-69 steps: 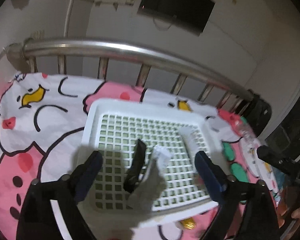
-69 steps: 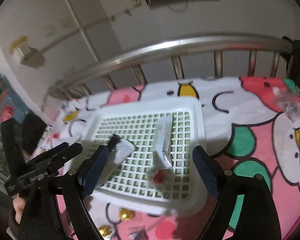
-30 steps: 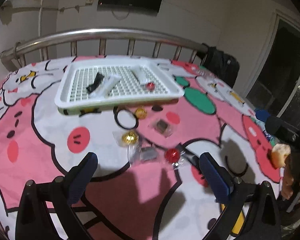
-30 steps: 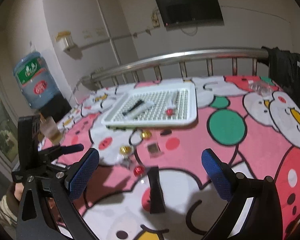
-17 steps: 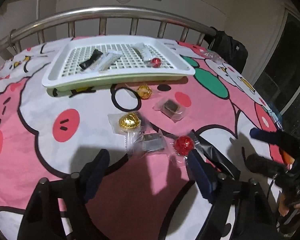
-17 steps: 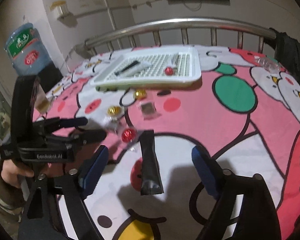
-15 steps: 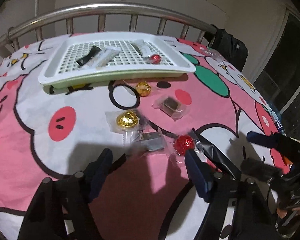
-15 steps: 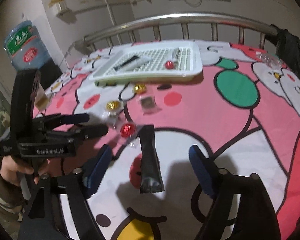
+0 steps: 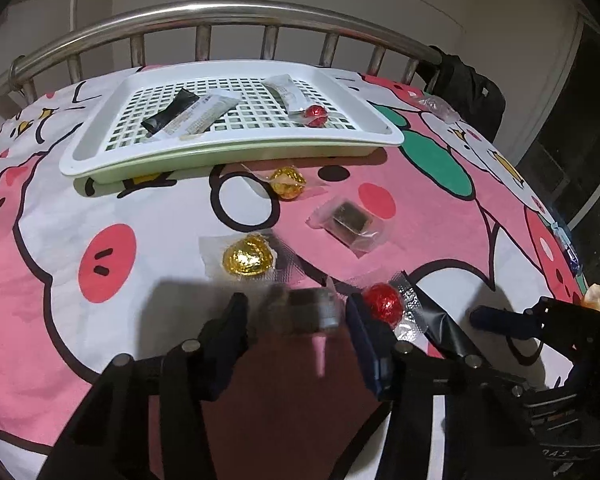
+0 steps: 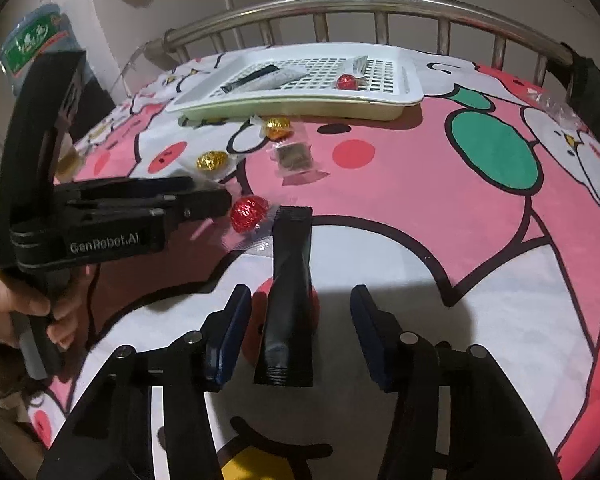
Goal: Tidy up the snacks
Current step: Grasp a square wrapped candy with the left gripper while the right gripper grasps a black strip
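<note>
A white lattice tray [image 9: 80, 156] [image 10: 410, 92] at the far side holds a black stick pack [image 9: 170, 112], two silvery packs and a red foil ball [image 9: 315, 115]. My left gripper [image 9: 296, 316] is open, its fingers straddling a blurred clear-wrapped dark snack [image 9: 306, 312] on the cloth. My right gripper [image 10: 300, 328] is open around a black stick pack [image 10: 290, 280]. A loose red foil ball [image 9: 384, 304] [image 10: 249, 210], two gold foil balls [image 9: 247, 258] [image 9: 287, 182] and a wrapped dark square [image 9: 350, 220] lie between.
The pink cartoon cloth [image 9: 440, 208] covers the surface. A steel rail [image 9: 236, 10] runs behind the tray. A black bag [image 9: 470, 92] hangs at the far right. A clear wrapper [image 10: 556, 106] lies near it. A water jug [image 10: 32, 44] stands left.
Both grippers have pulled back from the tray and dropped low to the cloth. The left now straddles the wrapped dark snack, the right the black stick pack, and their jaws have narrowed.
</note>
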Demonstrator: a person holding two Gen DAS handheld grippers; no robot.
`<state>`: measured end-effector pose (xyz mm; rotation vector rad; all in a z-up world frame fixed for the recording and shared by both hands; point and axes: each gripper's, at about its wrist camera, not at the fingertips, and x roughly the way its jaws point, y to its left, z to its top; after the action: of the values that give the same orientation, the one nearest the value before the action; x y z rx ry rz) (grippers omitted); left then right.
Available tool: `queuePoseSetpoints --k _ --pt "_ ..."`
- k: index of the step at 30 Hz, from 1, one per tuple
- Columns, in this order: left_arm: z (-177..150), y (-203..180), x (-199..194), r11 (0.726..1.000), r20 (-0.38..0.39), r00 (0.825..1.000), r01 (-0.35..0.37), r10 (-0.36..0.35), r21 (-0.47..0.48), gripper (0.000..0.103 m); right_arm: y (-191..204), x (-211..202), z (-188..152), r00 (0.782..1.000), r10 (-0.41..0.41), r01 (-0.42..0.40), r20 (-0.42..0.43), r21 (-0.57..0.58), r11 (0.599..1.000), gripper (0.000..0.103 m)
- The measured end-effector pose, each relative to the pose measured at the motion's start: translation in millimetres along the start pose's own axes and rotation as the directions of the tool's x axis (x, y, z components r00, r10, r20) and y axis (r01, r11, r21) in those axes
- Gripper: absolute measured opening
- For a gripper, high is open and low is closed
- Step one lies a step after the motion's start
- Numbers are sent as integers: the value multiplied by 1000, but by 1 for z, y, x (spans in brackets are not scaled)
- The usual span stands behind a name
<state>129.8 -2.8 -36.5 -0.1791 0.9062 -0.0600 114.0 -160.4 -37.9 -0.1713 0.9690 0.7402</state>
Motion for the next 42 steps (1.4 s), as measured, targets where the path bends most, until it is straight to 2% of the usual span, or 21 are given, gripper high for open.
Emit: queuePoseSetpoints --k 3,9,10,11,15,20,31,42 --pt "-3 -3 0 1000 12 1000 -11 11 17 52 3 1 0 1000 -24 24 1 -22 999 39" --pt "-6 -7 -2 999 18 1000 -16 15 39 49 11 3 -2 995 -95 95 13 -70 993 27" --pt "-7 -7 -3 999 21 1000 -19 18 42 47 12 3 -2 995 -97 98 16 -71 993 21" --pt "-7 -7 -5 999 28 1000 -15 13 47 38 12 3 -2 995 -97 98 18 -69 993 19" --pt "-12 -10 -8 998 18 1000 -1 -1 61 35 8 1 -3 998 -58 59 20 -36 998 16" --pt "-16 -6 -17 999 23 999 21 -22 35 35 4 -5 -4 999 -5 4 36 10 1000 15" --pt "-25 -4 -47 998 79 995 54 -56 25 35 14 -22 5 996 22 -23 90 9 1000 14" --pt "-18 2 -68 998 136 988 68 -69 14 35 23 -33 24 991 47 -46 129 -5 999 14"
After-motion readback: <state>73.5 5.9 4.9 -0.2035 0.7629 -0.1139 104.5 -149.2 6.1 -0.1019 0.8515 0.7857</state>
